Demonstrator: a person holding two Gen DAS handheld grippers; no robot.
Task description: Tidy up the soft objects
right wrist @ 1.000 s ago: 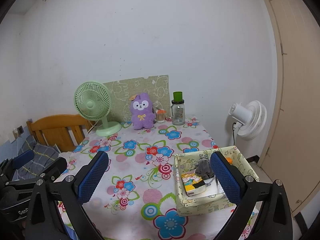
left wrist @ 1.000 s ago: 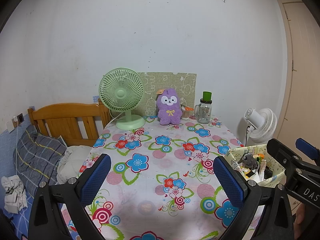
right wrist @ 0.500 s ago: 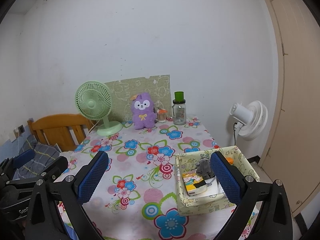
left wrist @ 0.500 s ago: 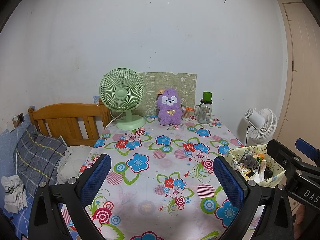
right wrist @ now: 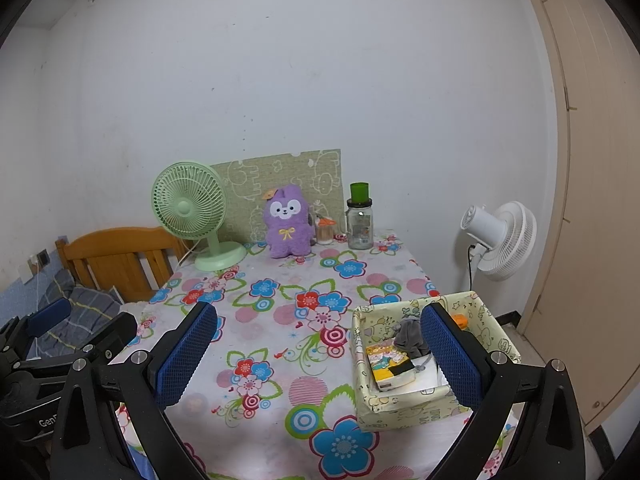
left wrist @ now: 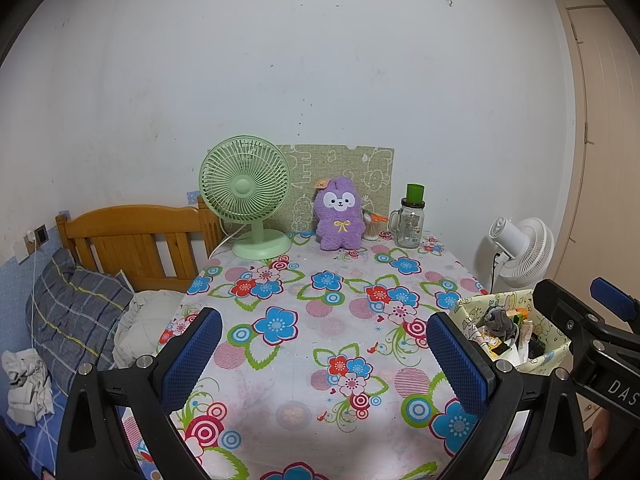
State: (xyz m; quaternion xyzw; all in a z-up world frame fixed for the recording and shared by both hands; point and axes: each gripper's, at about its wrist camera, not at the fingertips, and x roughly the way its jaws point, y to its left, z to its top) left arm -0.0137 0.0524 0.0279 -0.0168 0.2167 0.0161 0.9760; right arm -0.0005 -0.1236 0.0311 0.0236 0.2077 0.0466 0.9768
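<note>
A purple plush toy [left wrist: 338, 218] sits upright at the far edge of the flowered table [left wrist: 320, 312], also in the right wrist view [right wrist: 287, 222]. A pale yellow fabric box [right wrist: 404, 402] stands at the table's near right, holding a grey soft item [right wrist: 409, 336] and a colourful packet [right wrist: 390, 366]; the box also shows in the left wrist view [left wrist: 554, 334]. My left gripper [left wrist: 326, 360] is open and empty above the near table. My right gripper [right wrist: 318, 354] is open and empty, its right finger [right wrist: 450, 360] over the box.
A green desk fan [left wrist: 250, 196], a patterned board [left wrist: 344, 168], a glass jar with a green lid [left wrist: 411, 222] and a small cup [left wrist: 372, 229] stand at the far edge. A white floor fan [left wrist: 520, 248] is right, a wooden bed [left wrist: 132, 236] left.
</note>
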